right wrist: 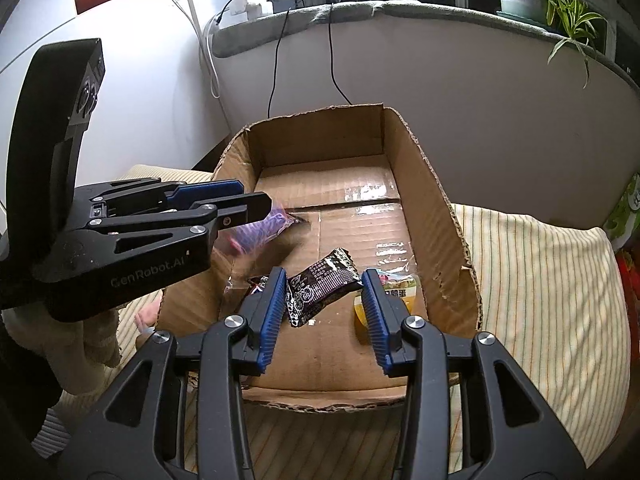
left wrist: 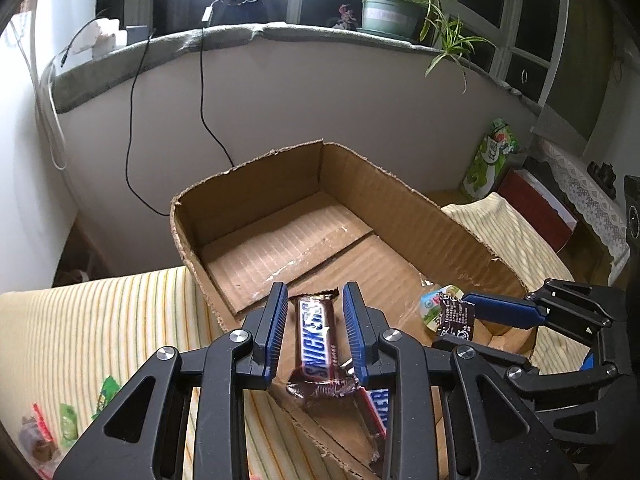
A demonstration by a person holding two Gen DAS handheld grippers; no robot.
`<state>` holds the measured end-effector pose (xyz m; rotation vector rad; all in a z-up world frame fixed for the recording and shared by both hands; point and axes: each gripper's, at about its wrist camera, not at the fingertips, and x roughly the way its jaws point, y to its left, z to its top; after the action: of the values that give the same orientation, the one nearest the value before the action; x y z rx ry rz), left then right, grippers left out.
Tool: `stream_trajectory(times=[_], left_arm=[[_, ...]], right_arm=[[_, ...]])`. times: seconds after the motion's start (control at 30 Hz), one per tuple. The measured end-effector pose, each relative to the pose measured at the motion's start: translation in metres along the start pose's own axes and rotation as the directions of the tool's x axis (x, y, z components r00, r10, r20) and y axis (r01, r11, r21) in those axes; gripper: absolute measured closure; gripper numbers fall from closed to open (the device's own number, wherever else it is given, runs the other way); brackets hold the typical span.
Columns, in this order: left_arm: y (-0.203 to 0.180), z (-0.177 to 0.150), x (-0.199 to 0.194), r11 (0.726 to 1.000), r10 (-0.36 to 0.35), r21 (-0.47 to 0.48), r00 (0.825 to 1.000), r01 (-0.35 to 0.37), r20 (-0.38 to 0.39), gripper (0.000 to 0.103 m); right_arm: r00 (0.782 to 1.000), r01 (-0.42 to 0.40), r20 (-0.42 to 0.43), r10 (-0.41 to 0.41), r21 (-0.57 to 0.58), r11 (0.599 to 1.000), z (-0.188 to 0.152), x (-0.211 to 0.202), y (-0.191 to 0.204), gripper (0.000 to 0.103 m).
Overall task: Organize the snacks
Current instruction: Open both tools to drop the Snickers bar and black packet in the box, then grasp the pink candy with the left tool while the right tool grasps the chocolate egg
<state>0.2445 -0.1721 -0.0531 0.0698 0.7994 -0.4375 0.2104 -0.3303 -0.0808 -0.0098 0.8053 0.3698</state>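
Note:
An open cardboard box (left wrist: 400,200) (right wrist: 432,208) sits on a striped cloth. My left gripper (left wrist: 316,300) is open above the box's near corner, and a brown Snickers bar (left wrist: 318,340) lies between its fingers, apart from both pads. In the right wrist view the left gripper (right wrist: 256,200) shows over a blurred purple wrapper (right wrist: 260,228). My right gripper (right wrist: 325,280) is open over the box, and a black snack packet (right wrist: 324,284) (left wrist: 456,314) lies between its fingers. A jelly cup (right wrist: 400,292) (left wrist: 434,304) rests beside the right finger.
Another Snickers bar (left wrist: 376,404) lies under the first. Loose green and red snacks (left wrist: 68,424) lie on the cloth at the left. A green bag (left wrist: 490,156) and a red box (left wrist: 536,208) stand to the right. A wall with hanging cables (left wrist: 204,80) is behind.

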Motion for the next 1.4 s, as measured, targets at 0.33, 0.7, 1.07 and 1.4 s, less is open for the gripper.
stream_trajectory(times=[0.33, 0.7, 1.07, 1.4], left_arm=[[-0.002, -0.001, -0.006, 1.0, 0.006, 0.005, 1.0, -0.006, 0.003, 0.071], [-0.001, -0.005, -0.029, 1.0, 0.012, 0.0, 1.0, -0.012, 0.026, 0.063], [0.029, -0.03, -0.077, 0.996, 0.052, -0.071, 0.997, -0.047, 0.064, 0.063], [0.065, -0.068, -0.115, 0.981, 0.117, -0.162, 0.991, -0.104, 0.067, 0.063]], right_arm=[[1.0, 0.02, 0.021, -0.02, -0.011, 1.0, 0.0, -0.01, 0.003, 0.033], [0.999, 0.021, 0.041, -0.021, -0.012, 1.0, -0.005, -0.026, 0.011, 0.027], [0.998, -0.007, 0.059, 0.01, -0.048, 0.999, -0.017, -0.052, 0.037, 0.027], [0.997, -0.053, 0.053, 0.058, -0.087, 0.995, -0.032, -0.06, 0.068, 0.027]])
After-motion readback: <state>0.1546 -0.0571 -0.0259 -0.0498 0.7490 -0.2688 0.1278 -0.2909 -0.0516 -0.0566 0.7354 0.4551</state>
